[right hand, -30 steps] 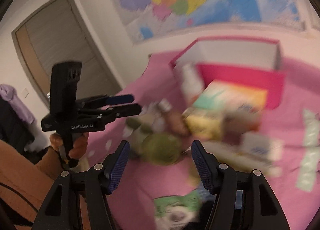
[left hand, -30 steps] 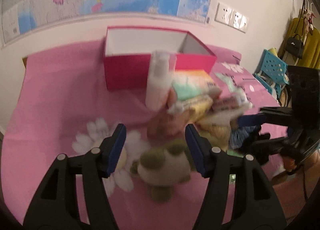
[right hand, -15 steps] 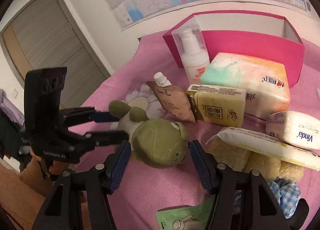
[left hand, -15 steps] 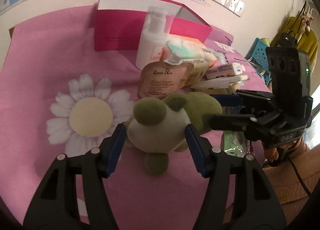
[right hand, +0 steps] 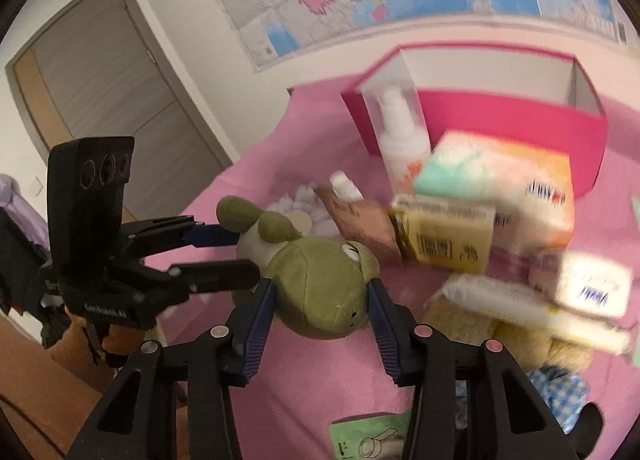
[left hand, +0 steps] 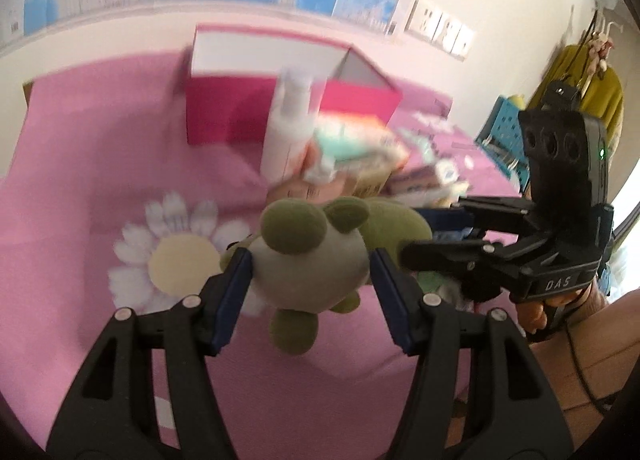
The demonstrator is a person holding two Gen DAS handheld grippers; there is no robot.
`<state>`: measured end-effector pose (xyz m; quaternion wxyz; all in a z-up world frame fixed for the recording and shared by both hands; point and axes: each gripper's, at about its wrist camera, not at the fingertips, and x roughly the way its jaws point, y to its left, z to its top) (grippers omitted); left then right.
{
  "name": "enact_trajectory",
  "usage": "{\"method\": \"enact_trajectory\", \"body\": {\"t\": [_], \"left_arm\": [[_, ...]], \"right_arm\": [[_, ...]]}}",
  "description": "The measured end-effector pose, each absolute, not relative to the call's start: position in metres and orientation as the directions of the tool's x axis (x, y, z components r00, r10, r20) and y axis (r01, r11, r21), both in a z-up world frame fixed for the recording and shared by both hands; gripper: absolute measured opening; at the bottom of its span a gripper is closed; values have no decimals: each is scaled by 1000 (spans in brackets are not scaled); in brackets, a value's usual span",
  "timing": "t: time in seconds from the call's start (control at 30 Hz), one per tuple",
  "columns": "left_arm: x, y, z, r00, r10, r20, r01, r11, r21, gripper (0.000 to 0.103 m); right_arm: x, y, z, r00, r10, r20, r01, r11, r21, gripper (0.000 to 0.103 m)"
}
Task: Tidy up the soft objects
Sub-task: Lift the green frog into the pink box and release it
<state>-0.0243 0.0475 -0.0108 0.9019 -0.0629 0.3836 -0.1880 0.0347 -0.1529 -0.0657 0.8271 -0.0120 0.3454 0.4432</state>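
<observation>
Pink cloth (left hand: 72, 164), both grippers (left hand: 310, 272) (right hand: 320, 300) clasping frog plush (right hand: 320, 292)

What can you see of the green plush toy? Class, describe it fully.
The green plush toy is soft and fuzzy, with an olive head, a stitched white eye, a pale grey-white body and dark olive limbs. It lies over the pink cloth. The left gripper brackets its body, the right gripper its head.

The frog (right hand: 320, 292) is matt plush, green and grey, soft-napped. The cloth (left hand: 100, 164) under it is pink fabric, matt, finely woven. Both grippers (left hand: 310, 272) (right hand: 320, 300) are black plastic with ribbed blue pads. The bottle (right hand: 402, 148) looks smooth glossy plastic; the box (right hand: 520, 120) smooth pink card.
</observation>
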Motion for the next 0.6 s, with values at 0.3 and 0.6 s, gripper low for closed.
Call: {"method": "enact_trajectory", "body": {"t": [0.3,0.6], "left_arm": [[-4,51,62,759,-386,-524,334,922,-196,63],[83,51,100,804,-329,-495,304,943,-133,63]], "right_arm": [[38,-160,5,451,770,-451,-785,583,211,46],[99,-153,57,532,758,-377,-774,616,146,45]]}}
